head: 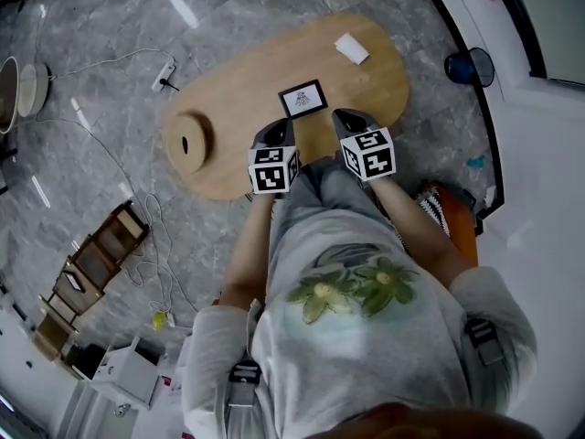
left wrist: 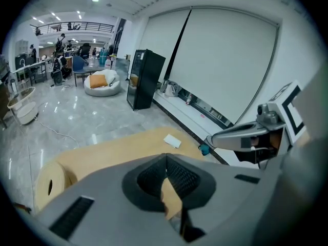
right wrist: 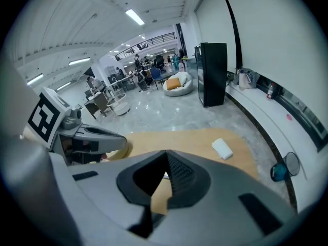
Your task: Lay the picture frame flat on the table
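The picture frame [head: 303,99], black-edged with a white face, lies flat on the oval wooden table [head: 247,71] in the head view. My left gripper [head: 274,133] hovers just short of the frame's near left corner, and my right gripper [head: 348,122] hovers at its near right. Neither touches it. In the left gripper view the jaws [left wrist: 166,160] meet at the tips with nothing between them. The right gripper's jaws [right wrist: 166,155] also stand shut and empty. In both gripper views the jaws hide the frame.
A white folded cloth [head: 351,48] lies at the table's far right end. A round wooden drum [head: 187,142] forms the table's left end. On the floor are a blue fan-like thing [head: 470,66], a power strip with cable [head: 164,73] and a wooden rack [head: 91,263].
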